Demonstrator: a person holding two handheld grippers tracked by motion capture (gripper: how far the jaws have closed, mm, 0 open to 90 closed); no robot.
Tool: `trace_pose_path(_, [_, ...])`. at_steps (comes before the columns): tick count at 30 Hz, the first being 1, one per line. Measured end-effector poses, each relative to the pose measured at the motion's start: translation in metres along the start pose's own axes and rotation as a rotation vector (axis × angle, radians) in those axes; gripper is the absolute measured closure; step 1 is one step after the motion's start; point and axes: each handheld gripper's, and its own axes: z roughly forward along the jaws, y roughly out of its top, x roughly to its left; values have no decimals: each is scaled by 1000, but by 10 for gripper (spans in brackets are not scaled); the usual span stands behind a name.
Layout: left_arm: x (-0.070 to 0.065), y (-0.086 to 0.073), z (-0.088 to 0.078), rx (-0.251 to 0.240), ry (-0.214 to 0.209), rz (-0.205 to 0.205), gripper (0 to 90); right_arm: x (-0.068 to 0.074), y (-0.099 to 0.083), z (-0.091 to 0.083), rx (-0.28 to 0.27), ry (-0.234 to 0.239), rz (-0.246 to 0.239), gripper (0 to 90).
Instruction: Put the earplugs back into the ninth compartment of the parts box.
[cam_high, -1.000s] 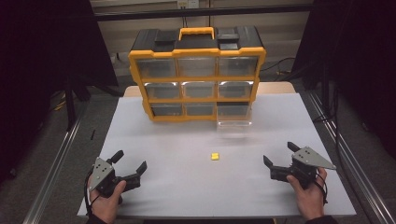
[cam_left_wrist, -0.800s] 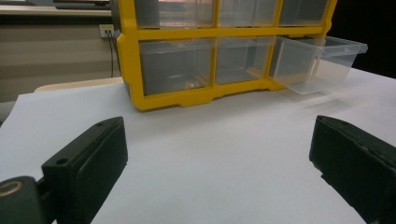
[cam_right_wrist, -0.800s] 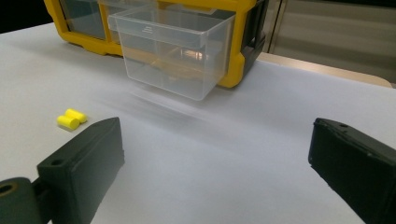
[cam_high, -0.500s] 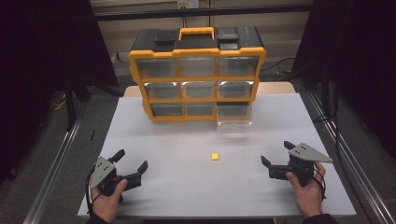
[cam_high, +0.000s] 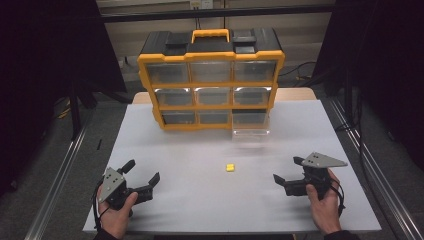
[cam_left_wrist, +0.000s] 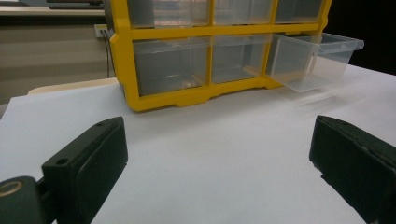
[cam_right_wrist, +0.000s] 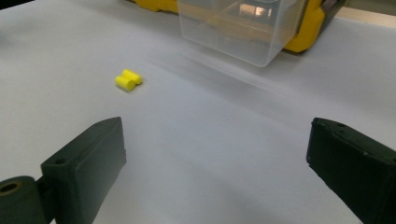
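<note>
Bare table (cam_high: 190, 155) lies open between the right gripper (cam_high: 290, 175), jaws spread, and the small yellow piece (cam_high: 230, 167). Farther back, the drawer cabinet (cam_high: 212, 75) blocks the way, its pulled-out clear drawer (cam_high: 250, 127) jutting forward over the sheet.

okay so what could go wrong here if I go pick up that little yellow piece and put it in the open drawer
The yellow piece is small and rounded, and the right gripper is wide open, so it could roll or squirt out when pinched. The clear drawer sticks out of the organizer near the table; a low approach might bump it.
</note>
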Motion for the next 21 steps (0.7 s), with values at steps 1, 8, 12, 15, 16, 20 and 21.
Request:
trace_pose_path(1, [0, 0, 0, 0, -1, 0, 43, 1, 1, 1, 5, 11, 0, 38])
trace_pose_path(8, [1, 0, 0, -1, -2, -1, 43, 8, 8, 11, 21, 121, -20, 26])
trace_pose_path(12, [1, 0, 1, -2, -2, -7, 44, 12, 12, 16, 39, 173, -51, 16])
trace_pose_path(15, [1, 0, 1, -1, -3, -9, 44, 16, 19, 24, 63, 197, -83, 26])
trace_pose_path(16, [1, 0, 1, -1, -3, -8, 44, 16, 20, 26, 68, 207, -90, 23])
trace_pose_path(20, [0, -1, 2, 3, -6, -11, 44, 21, 25, 34, 102, 229, -123, 34])
trace_pose_path(21, [1, -1, 2, 2, -7, -11, 44, 22, 26, 35, 110, 235, -126, 45])
